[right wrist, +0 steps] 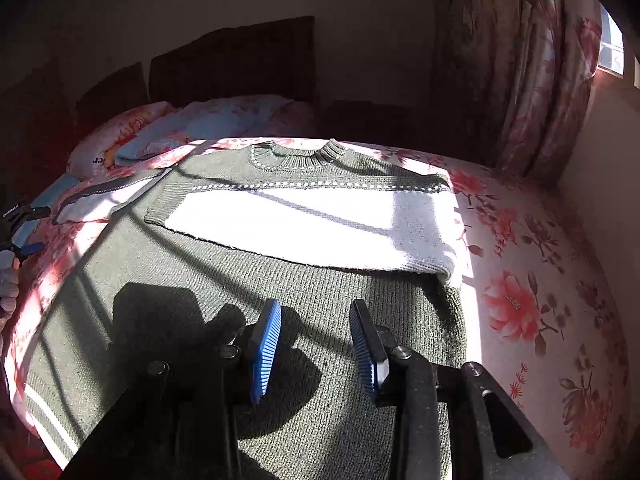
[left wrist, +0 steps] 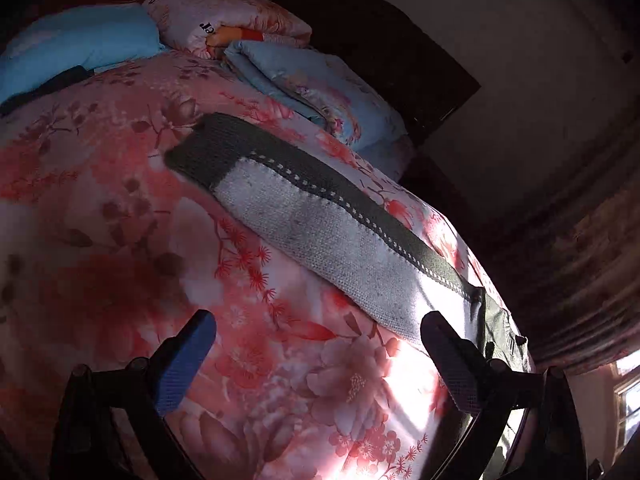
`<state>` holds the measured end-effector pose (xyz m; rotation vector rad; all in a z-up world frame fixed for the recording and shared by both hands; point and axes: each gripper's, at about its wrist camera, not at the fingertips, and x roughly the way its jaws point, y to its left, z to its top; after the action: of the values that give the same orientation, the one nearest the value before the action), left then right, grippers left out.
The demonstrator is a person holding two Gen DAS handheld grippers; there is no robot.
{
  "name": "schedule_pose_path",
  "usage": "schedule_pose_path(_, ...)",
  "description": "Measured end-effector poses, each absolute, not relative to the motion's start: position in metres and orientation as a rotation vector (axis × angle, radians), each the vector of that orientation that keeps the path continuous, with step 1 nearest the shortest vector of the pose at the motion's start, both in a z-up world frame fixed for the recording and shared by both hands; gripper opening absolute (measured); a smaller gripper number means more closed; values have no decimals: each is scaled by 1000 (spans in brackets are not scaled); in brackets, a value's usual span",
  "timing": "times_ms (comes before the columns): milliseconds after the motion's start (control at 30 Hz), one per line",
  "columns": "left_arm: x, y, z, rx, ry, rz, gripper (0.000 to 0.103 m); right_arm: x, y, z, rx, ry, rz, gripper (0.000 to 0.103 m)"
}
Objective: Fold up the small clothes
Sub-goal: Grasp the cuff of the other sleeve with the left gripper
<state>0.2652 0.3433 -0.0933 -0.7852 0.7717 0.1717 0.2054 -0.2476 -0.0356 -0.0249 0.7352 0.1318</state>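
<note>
Reaching for the sleeve (left wrist: 304, 216)? It stretches far-left from your empty, wide left claw (left wrist: 316, 360); right claw (right wrist: 316, 352) is loose too.

This is a bedroom in a home. A bed (right wrist: 532, 280) with a pink floral cover fills most of both views. At its far end, against a dark headboard (right wrist: 236, 60), lie a floral pillow (left wrist: 224, 16), a light blue pillow (left wrist: 76, 48) and a folded light blue blanket (left wrist: 320, 88). Beside the bed, on the side away from the pillows, a floral curtain (right wrist: 520, 72) hangs next to a window (right wrist: 612, 48), and sunlight falls across the cover. A plain wall (right wrist: 360, 20) stands behind the headboard.
</note>
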Motion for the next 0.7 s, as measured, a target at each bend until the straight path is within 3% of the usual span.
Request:
schedule_pose_path(267,301,432,-128,-970,752,309,103,297,-256,-45,56,732,34,36)
schedule_pose_path(700,335,418,-127,-970,733,293,103,314,-255,-72,82,789,47,36)
